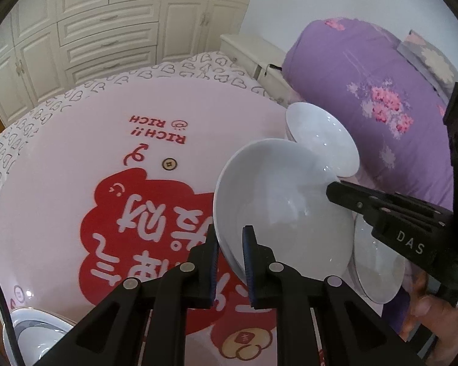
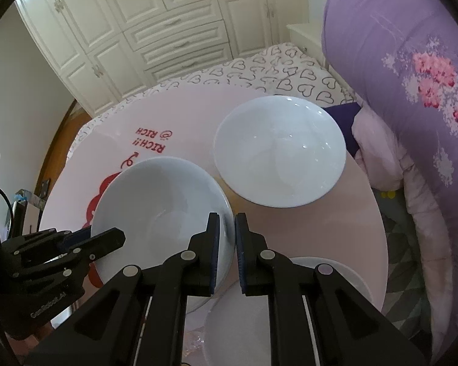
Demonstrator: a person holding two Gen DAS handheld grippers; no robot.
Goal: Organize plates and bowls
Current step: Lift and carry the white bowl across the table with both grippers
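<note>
Both units on one white bowl (image 2: 161, 210); left hand-held gripper (image 1: 230, 256) pinches its near rim, one finger inside, one outside; right hand-held gripper (image 2: 227, 244) clamps the opposite rim the same way; jaws narrow on both, each closed on the wall. Bowl is tilted and looks lifted off the pink round counter (image 1: 76, 152); two-point hold probably there to keep it level during transfer, since a single rim pinch lets it swing. Second bowl (image 2: 279, 152) sits just ahead and right of the right hand-held gripper, upright, nearly touching the held bowl's rim; likely the nesting target. White plate (image 2: 336, 274) lies below and right of the right hand-held gripper. Another dish (image 1: 36, 335) low left of the left unit; type unclear.
</note>
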